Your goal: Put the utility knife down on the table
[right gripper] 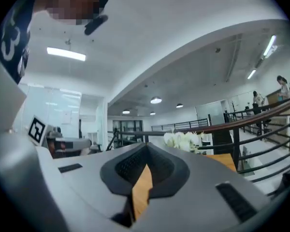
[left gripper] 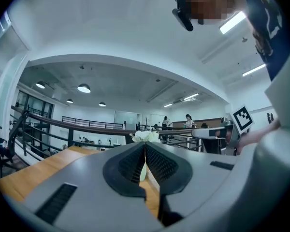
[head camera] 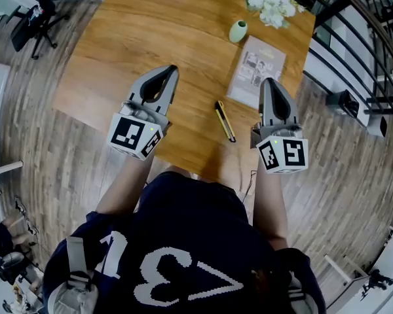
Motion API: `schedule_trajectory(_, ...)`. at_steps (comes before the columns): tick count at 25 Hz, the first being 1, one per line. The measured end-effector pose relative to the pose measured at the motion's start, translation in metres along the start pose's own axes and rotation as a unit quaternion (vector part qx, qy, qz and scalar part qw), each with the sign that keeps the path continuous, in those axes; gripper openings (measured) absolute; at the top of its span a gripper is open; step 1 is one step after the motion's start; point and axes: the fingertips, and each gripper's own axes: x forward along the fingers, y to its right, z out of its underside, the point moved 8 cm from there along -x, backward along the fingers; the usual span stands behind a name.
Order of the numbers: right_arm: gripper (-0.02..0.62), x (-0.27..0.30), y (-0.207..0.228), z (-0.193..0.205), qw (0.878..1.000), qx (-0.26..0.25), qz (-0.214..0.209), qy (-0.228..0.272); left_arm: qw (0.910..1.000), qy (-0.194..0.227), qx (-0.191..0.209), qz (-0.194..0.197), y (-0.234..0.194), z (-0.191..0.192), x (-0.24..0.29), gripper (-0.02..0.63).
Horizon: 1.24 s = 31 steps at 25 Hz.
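Holding L gripper (head camera: 171, 70) & R gripper (head camera: 268, 82) up, jaws closed on nothing, not bumping knife (head camera: 225, 121) lying on table (head camera: 150, 31)

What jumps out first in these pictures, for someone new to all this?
The grey left gripper and right gripper, both shut, hover over a wooden table. Between them a slim yellow-and-black utility knife lies on the wood; white flowers sit at the far edge.

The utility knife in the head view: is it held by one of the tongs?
No, the utility knife lies flat on the wooden table, between the left tongs and the right tongs and apart from both.
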Motion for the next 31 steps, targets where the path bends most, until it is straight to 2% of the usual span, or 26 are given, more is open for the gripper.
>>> schedule_trajectory(2,0.025,-0.008,0.007,-0.026,0.999,0.03,0.002,0.04,0.9999,0.014,0.002,0.003,0.002,-0.015,0.003,0.017)
schedule_trajectory(5,0.024,-0.018,0.01,-0.059,0.996,0.029,0.006,0.083,0.9993,0.036,0.012,0.007,0.001,-0.037,0.004,0.018)
schedule_trajectory(11,0.023,-0.041,0.004,-0.093,0.993,0.018,0.012,0.113,0.9988,0.044,0.019,0.013,0.01,-0.058,-0.005,0.017)
schedule_trajectory(31,0.024,-0.043,-0.001,-0.1,0.994,0.011,0.004,0.111,0.998,0.056,0.022,0.017,0.019,-0.066,-0.01,0.017)
